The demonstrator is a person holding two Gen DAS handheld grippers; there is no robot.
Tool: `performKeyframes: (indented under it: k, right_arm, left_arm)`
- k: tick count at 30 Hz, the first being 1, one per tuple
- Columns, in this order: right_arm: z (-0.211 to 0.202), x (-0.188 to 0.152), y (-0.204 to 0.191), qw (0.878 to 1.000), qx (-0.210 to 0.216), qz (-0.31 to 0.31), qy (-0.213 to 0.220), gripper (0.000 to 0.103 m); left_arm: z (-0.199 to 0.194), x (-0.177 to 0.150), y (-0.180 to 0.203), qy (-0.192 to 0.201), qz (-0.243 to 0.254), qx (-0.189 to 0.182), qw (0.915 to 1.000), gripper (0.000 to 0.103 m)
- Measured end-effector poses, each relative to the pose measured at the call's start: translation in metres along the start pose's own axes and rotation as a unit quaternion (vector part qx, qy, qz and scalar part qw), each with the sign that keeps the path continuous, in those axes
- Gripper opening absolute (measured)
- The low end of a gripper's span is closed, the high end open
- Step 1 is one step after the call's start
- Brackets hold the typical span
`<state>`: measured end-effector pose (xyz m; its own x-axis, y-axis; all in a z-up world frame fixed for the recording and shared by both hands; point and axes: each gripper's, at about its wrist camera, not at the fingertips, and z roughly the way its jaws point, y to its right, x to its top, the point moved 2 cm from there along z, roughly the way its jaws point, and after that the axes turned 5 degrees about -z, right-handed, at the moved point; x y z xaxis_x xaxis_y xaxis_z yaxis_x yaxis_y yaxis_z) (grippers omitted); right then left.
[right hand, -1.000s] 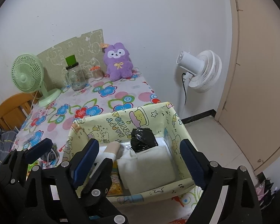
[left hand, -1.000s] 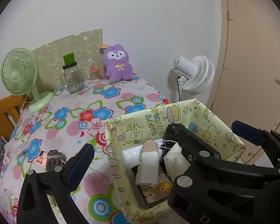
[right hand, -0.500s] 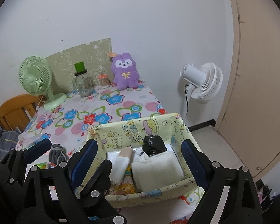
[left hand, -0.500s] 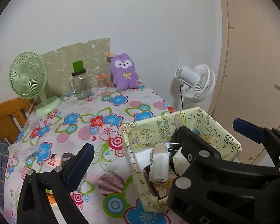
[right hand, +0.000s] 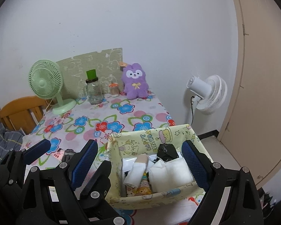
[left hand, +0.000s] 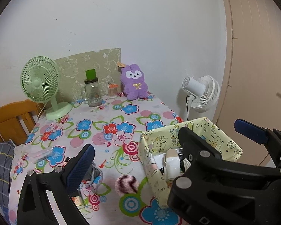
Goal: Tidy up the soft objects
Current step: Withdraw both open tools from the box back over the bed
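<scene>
Both tongs have drawn back and risen since a second ago, so the yellow cartoon-print box [right hand: 155, 140] looks smaller and more of the flowered desk [right hand: 121, 120] shows. The left tongs [left hand: 164, 148] and the right tongs [right hand: 140, 161] are spread wide, nothing between their blue pads.

The box sits at the desk's near right corner, as before, with its contents unmoved. Inside it lie a rolled white-and-beige sock [right hand: 137, 170], a folded white cloth [right hand: 171, 172] and a crumpled black bag [right hand: 166, 151] toward the far wall, plus a flat clear packet [right hand: 128, 162] at the left.

Outside the box, a grey rolled bundle [right hand: 68, 154] lies on the desk just beyond the left tongs' fingers. At the desk's far edge stand a purple plush [right hand: 134, 82], a glass jar [right hand: 93, 91] with a green lid, and a green fan [right hand: 46, 82].
</scene>
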<state>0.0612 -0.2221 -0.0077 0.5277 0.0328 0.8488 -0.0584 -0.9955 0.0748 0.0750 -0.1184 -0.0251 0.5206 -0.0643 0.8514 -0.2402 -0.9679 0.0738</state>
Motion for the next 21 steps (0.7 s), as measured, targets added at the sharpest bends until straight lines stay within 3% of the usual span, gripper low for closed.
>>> performKeyframes:
  k: [21]
  right_arm:
    - [-0.012, 0.001, -0.061, 0.999, 0.048, -0.018, 0.018, 0.093]
  left_arm:
    - [-0.026, -0.007, -0.058, 0.015, -0.026, 0.045, 0.9985, 0.103]
